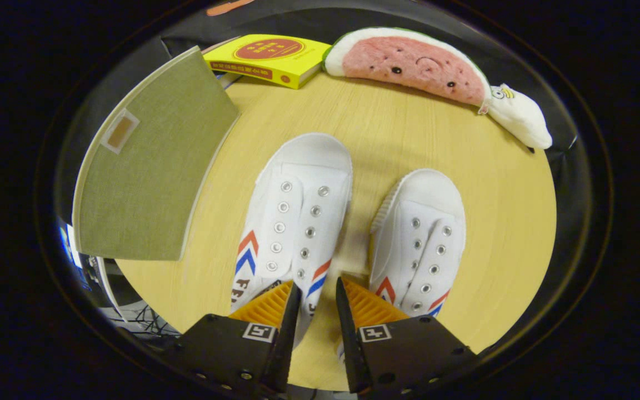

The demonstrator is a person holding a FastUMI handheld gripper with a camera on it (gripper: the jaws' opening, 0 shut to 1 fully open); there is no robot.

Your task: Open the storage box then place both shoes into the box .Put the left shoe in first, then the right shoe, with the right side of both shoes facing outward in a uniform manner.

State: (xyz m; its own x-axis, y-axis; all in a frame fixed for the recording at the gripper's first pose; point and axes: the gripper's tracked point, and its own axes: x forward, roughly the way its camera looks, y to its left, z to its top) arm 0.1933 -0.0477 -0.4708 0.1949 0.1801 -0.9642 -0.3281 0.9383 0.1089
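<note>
Looking down along the tool [318,297] onto a round, pale wooden surface [498,233]. Its two fingers stand a small way apart with nothing pressed between them; the gap shows a strip of shoe side and bare wood.

Two white canvas lace-less shoes with metal eyelets and red and blue chevron stripes lie side by side, toes pointing away from the tool. The left-hand white canvas shoe [292,216] is the nearer one: its heel end runs under the fingers, and its right-hand edge lies in the gap between them. The right-hand white canvas shoe [420,233] lies just beside it, apart from it, its heel end behind one finger.

To the left of the shoes stands the olive-green fabric storage box [148,172], its flat lid closed, with a small tan label patch near one corner. It partly overhangs the surface's edge.

Beyond the shoes, at the far side of the surface, lie a yellow book with a red round emblem [267,58] and a plush watermelon slice with a small face [409,64], with a white plush piece [520,116] touching its right end.
</note>
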